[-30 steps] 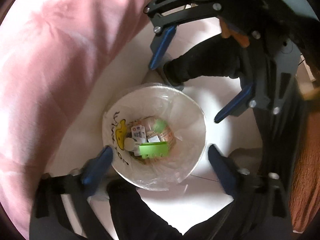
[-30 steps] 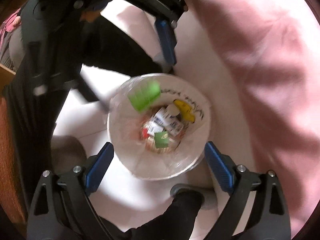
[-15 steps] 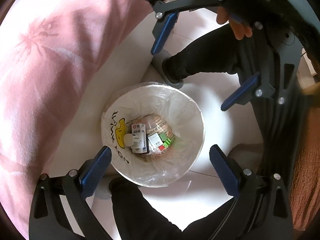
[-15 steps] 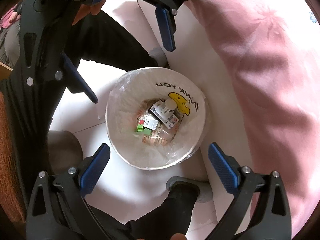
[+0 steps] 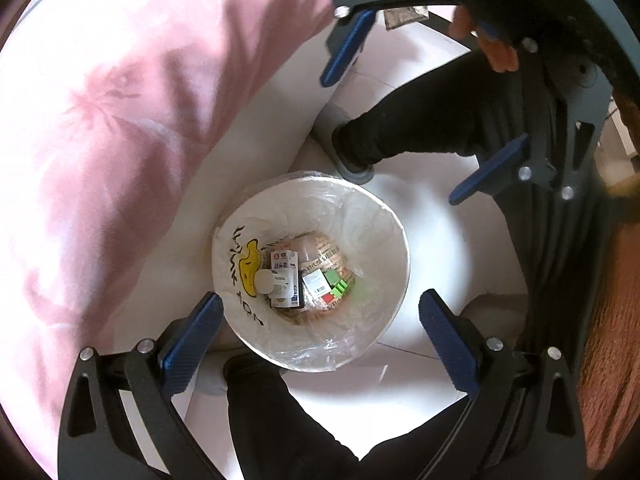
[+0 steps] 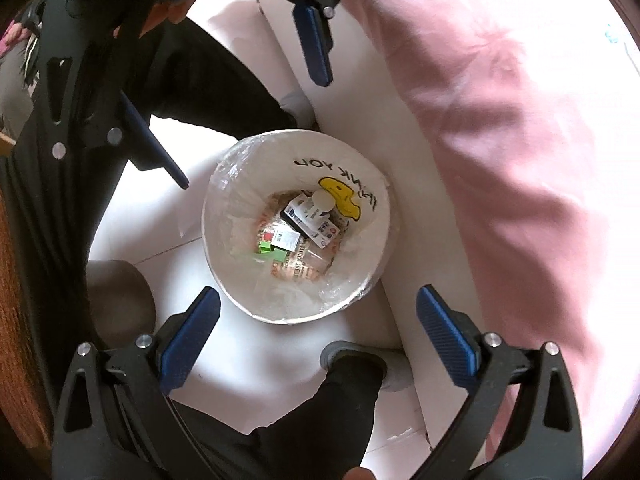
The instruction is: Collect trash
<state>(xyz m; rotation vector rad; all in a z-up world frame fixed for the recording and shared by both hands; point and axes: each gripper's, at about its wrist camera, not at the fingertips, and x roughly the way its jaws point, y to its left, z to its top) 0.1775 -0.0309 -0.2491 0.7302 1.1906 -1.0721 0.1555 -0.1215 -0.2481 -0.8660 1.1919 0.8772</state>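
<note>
Both grippers hang empty over a lined bin of trash.

The left gripper [image 5: 316,336] and right gripper [image 6: 318,330] each have jaws spread wide, gripping and touching nothing. At frame centre stands the round white bin [image 5: 394,240], opening upward, lined with a clear bag [image 6: 236,176] bearing a yellow print. Inside lie a white box [image 5: 285,280], its long axis running top to bottom in the left view, a green piece [image 5: 338,286] and printed wrappers [image 6: 298,270]. A pink quilt [image 5: 120,120] fills the left view's upper left.
</note>
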